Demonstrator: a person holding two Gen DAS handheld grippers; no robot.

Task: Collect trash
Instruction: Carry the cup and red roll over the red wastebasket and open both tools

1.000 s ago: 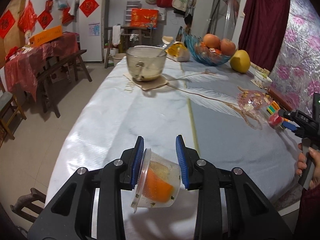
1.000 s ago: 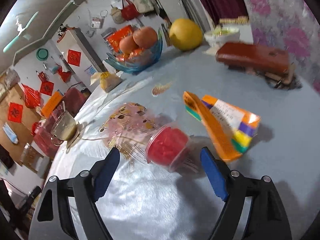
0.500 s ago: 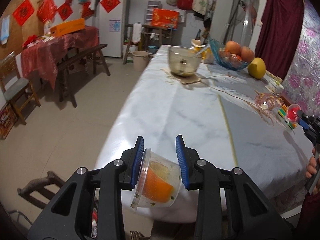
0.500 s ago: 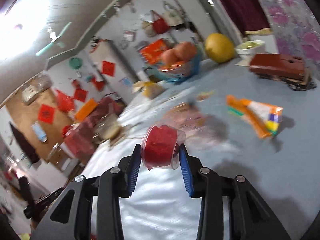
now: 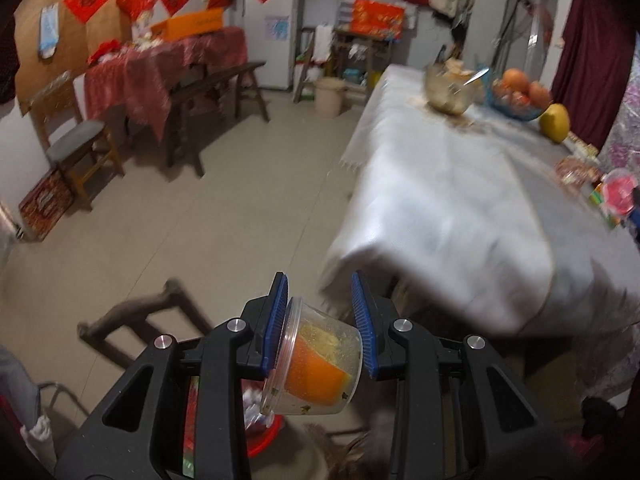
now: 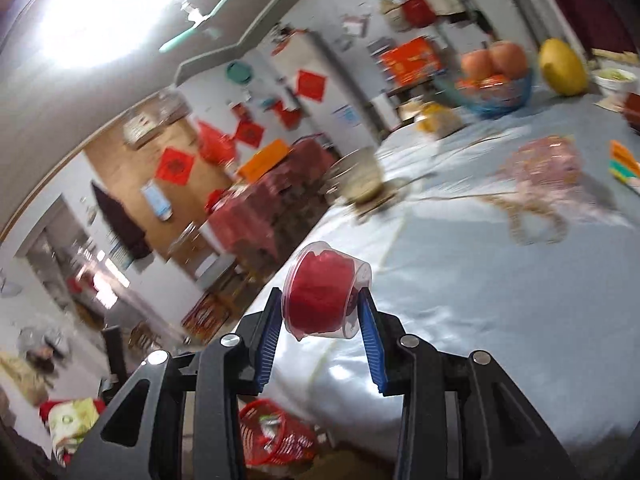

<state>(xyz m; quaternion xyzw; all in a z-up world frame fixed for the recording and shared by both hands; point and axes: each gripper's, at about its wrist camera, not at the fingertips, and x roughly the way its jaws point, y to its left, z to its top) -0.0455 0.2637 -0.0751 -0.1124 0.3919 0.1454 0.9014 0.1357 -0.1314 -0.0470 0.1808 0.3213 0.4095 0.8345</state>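
My left gripper [image 5: 320,322] is shut on a clear plastic cup with orange peel [image 5: 314,364], held tilted off the table's near corner, above a red basket [image 5: 262,434] on the floor. My right gripper [image 6: 318,330] is shut on a clear cup with red contents [image 6: 322,296], lifted above the table; the same cup [image 5: 619,196] shows at the right edge of the left wrist view. The red basket [image 6: 276,436] with trash in it lies below the table edge, between the right gripper's fingers.
The cloth-covered table [image 6: 460,280] carries a crumpled pink wrapper [image 6: 546,168], a colourful paper pack [image 6: 624,164], a glass bowl [image 5: 448,90], a blue fruit bowl [image 6: 494,84] and a yellow pomelo [image 5: 555,122]. A wooden stool [image 5: 140,320] stands by the basket. A bench and chairs stand farther left.
The right gripper closed on the red cup and lifted it off the table, swinging left. The left gripper carried its orange-peel cup from over the table out past its corner, above the floor.
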